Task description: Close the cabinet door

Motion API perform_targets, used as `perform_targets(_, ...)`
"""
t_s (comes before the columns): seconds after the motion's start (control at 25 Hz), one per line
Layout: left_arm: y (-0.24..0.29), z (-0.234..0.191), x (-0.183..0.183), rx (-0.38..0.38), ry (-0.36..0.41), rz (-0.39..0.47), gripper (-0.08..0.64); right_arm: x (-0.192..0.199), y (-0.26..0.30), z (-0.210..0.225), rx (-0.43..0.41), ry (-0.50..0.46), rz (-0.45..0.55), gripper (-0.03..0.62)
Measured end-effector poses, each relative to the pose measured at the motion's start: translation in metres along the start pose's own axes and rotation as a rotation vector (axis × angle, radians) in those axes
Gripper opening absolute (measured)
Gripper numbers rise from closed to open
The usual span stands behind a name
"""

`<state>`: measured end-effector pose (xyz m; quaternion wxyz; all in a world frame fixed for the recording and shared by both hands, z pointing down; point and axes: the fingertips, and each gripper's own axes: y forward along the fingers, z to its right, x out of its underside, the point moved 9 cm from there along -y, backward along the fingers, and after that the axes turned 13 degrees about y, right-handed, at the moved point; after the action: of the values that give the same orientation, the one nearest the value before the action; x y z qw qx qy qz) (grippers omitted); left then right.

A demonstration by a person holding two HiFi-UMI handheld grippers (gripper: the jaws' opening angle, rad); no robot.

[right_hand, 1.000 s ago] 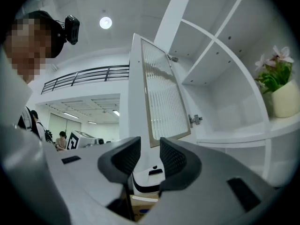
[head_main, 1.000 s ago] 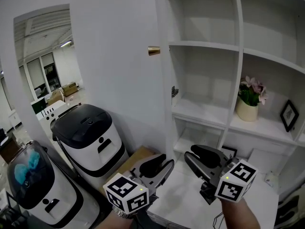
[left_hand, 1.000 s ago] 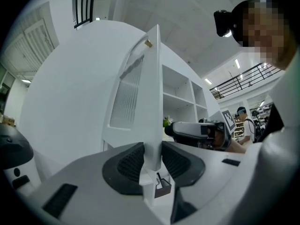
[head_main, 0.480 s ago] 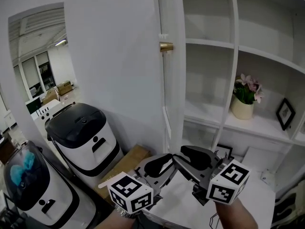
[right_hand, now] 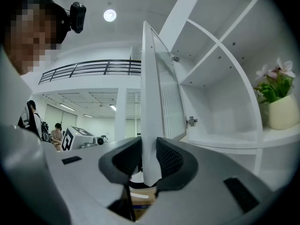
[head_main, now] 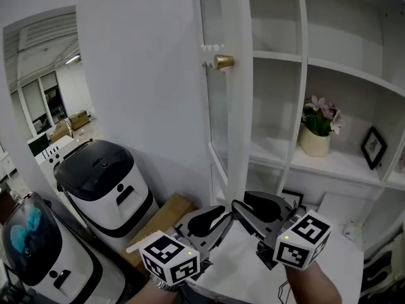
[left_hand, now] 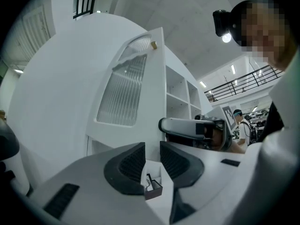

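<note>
Door: the cabinet door stands part open at the cabinet's left side, hinged there, with its free edge turned towards me.
Knob: a brass knob sits high on that free edge, out in front of the cabinet.
My right jaws: my right gripper has just been closing, and its pads now clamp the door's lower free edge from both sides, in front of the cabinet's bottom shelf.
My left jaws: my left gripper has just been narrowing too. A slim gap stays between the pads and they grip nothing. It sits just left of the right gripper, below the door and level with the cabinet's base.
Flowers: a pale pot of pink flowers stands on a middle shelf inside the cabinet.
Frame: a small dark picture frame leans on the same shelf, to the right of the pot.
Bin: a white bin with a black lid stands on the floor, well to the cabinet's left.
</note>
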<state>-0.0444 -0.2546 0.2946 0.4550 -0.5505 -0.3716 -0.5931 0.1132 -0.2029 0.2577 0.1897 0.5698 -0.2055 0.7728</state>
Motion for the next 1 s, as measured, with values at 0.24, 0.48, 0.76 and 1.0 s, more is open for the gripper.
perform_targets(0.24, 0.002, -0.004, 0.003, -0.015, -0.021, -0.002, 0.041, -0.005, -0.013, 0.016, 0.057, -0.007, 0.029, 0.083)
perform_targets(0.48, 0.013, -0.002, 0.005, 0.005, -0.022, -0.013, 0.011, -0.011, -0.026, 0.036, 0.124, -0.008, 0.056, 0.069)
perform_targets(0.76, 0.029, -0.001, 0.01, 0.045, -0.029, -0.018, 0.008, -0.016, -0.034, 0.055, 0.166, -0.006, 0.066, 0.063)
perform_targets(1.0, 0.04, -0.004, 0.013, 0.074, -0.037, -0.013, 0.006, -0.02, -0.039, 0.069, 0.209, -0.015, 0.073, 0.061)
